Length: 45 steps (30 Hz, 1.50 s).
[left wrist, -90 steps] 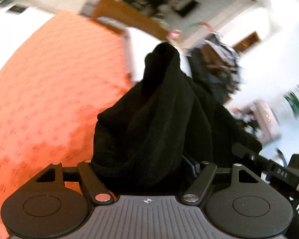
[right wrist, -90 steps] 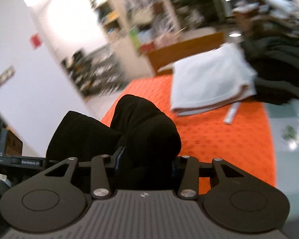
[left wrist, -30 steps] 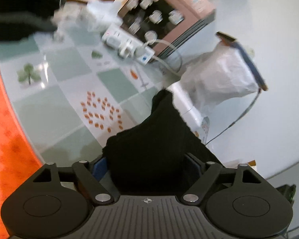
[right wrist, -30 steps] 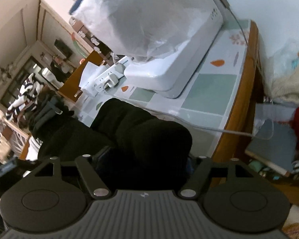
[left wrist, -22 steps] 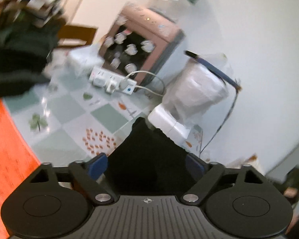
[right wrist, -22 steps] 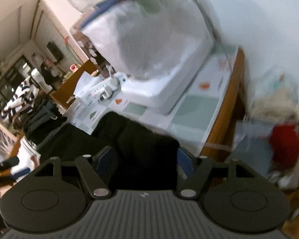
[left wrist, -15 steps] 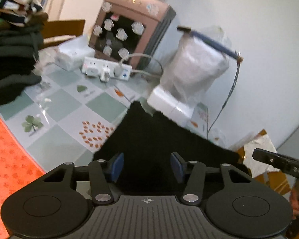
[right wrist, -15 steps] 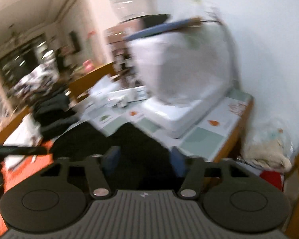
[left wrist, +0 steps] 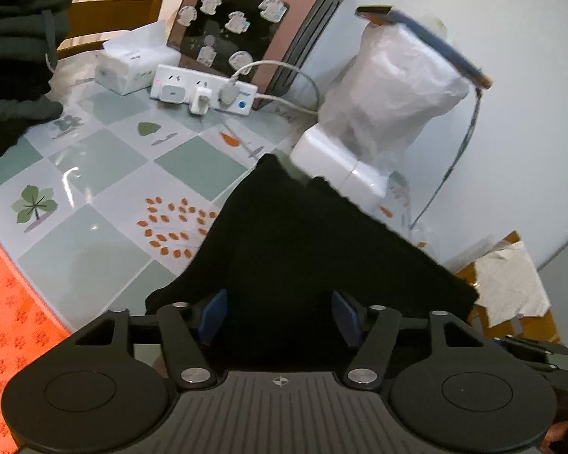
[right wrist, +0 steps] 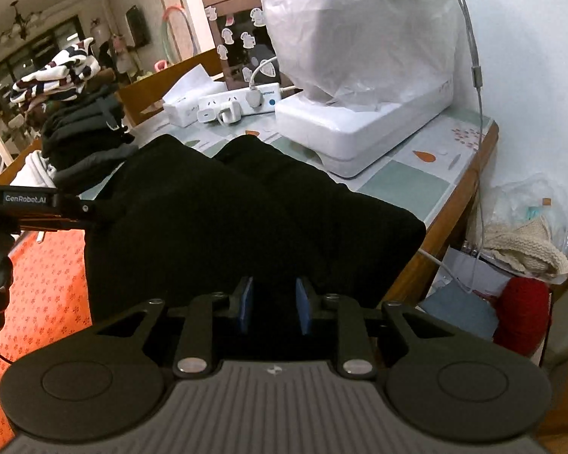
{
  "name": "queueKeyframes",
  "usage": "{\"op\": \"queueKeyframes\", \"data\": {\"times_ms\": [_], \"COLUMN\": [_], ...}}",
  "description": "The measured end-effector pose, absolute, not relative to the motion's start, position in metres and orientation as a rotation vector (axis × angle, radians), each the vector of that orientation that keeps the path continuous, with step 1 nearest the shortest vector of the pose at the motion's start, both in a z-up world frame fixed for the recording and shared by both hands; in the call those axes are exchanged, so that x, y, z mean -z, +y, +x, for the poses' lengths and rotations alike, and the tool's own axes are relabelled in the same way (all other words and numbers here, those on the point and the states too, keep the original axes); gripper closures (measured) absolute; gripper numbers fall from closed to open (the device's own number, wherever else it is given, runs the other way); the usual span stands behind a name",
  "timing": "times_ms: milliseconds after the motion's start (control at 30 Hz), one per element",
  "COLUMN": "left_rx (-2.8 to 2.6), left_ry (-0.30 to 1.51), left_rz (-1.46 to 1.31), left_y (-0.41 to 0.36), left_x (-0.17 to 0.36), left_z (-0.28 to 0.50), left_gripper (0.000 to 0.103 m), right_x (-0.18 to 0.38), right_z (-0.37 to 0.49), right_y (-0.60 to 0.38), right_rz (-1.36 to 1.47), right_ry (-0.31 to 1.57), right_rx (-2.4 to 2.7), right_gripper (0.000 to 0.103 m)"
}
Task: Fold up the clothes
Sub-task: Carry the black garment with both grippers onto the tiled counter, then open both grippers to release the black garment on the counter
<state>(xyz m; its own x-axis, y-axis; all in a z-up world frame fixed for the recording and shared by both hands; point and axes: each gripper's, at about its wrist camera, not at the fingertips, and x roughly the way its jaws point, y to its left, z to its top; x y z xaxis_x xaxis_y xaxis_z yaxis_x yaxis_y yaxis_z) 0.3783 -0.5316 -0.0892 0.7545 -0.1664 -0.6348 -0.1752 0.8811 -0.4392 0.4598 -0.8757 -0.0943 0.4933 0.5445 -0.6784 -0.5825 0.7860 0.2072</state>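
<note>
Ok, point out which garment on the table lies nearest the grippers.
The black garment spread flat right at both grippers, apart from the dark folded stack and its striped top piece.

Left gripper (left wrist: 278, 312) has its jaws spread wide around black cloth (left wrist: 314, 249); right gripper (right wrist: 272, 302) jaws nearly closed, pinching it.

Garment (right wrist: 223, 208) on table (right wrist: 409, 185) at its near edge; power strip (left wrist: 204, 92) behind it; clothes stack (right wrist: 87, 128) at left edge.
</note>
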Motion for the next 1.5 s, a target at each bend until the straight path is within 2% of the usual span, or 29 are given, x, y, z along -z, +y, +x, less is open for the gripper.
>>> {"op": "queueKeyframes", "data": {"times_ms": [33,100,133,233,333,433,567,767,1200,1500], "left_rx": [0.001,0.010,0.013,0.015,0.017,0.015,-0.018,-0.080,-0.440,-0.672], "left_ry": [0.714,0.695,0.682,0.644,0.605,0.554,0.490,0.433,0.482,0.540], "left_rz": [-0.509,-0.522,-0.527,-0.531,-0.521,-0.497,-0.452,-0.371,-0.341,-0.328], "left_y": [-0.532,-0.533,-0.534,-0.536,-0.538,-0.542,-0.550,-0.567,-0.588,-0.586], "left_x": [0.086,0.078,0.073,0.059,0.041,0.020,-0.010,-0.046,-0.061,-0.064], "left_z": [0.374,0.364,0.358,0.336,0.310,0.278,0.226,0.136,-0.069,-0.174], "left_gripper": [0.030,0.018,0.016,0.011,0.006,0.000,0.000,0.000,0.000,0.000], "right_x": [0.090,0.083,0.080,0.063,0.046,0.027,0.003,-0.030,-0.067,-0.071], "right_z": [0.458,0.455,0.453,0.439,0.424,0.404,0.367,0.298,0.103,-0.009], "right_y": [-0.875,-0.875,-0.875,-0.875,-0.875,-0.875,-0.872,-0.856,-0.798,-0.770], "right_rz": [-0.060,-0.068,-0.072,-0.085,-0.098,-0.103,-0.082,-0.089,-0.233,-0.235], "right_ry": [0.798,0.792,0.790,0.769,0.748,0.723,0.677,0.608,0.517,0.520], "right_rx": [-0.683,-0.672,-0.666,-0.667,-0.670,-0.682,-0.726,-0.800,-0.950,-1.109], "right_gripper": [0.075,0.073,0.069,0.051,0.046,0.036,0.018,0.001,0.000,0.000]}}
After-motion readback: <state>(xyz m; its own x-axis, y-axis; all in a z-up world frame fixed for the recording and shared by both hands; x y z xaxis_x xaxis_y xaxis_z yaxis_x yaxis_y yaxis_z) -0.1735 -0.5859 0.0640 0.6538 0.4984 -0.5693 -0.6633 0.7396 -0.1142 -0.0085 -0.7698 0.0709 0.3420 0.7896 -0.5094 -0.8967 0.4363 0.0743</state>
